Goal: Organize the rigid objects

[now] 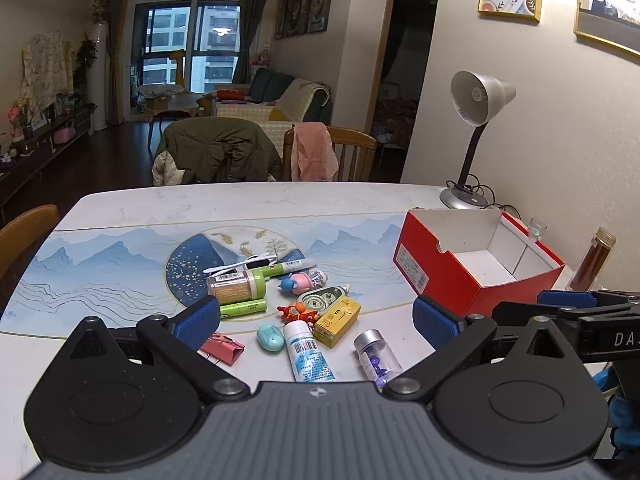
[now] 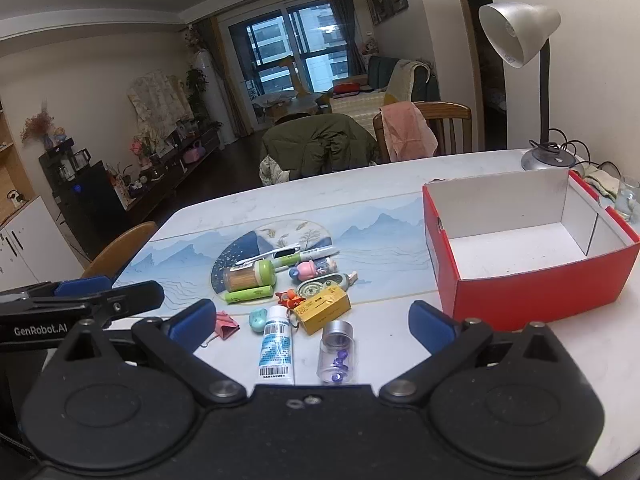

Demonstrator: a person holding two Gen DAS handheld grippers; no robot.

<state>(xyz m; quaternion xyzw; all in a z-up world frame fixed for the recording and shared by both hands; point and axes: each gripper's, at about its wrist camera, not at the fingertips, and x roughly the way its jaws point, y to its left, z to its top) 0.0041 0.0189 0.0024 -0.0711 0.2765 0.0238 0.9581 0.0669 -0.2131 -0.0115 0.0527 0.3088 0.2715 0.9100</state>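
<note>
Clearly we are only starting: the red box (image 2: 532,280) is sitting empty, and every small item is lying in a heap on the tabletop (image 2: 392,196) left of the box. We are holding the left gripper (image 1: 316,322) and right gripper (image 2: 312,322) over the heap, fingers spread apart, gripping nothing. Behind the box, a desk lamp (image 2: 524,40) is standing clear; nearest us are lying a clear vial (image 2: 338,352) and a white tube (image 2: 276,346).

Both fisheye views sit just behind their own wide-spread blue-padded fingers, low over the near edge of the white marble-look table (image 1: 256,200), tilted downward and facing the far window. The left wrist view stands left of the right one. Both share the open red cardboard box (image 2: 532,284) and the clutter of small items.
</note>
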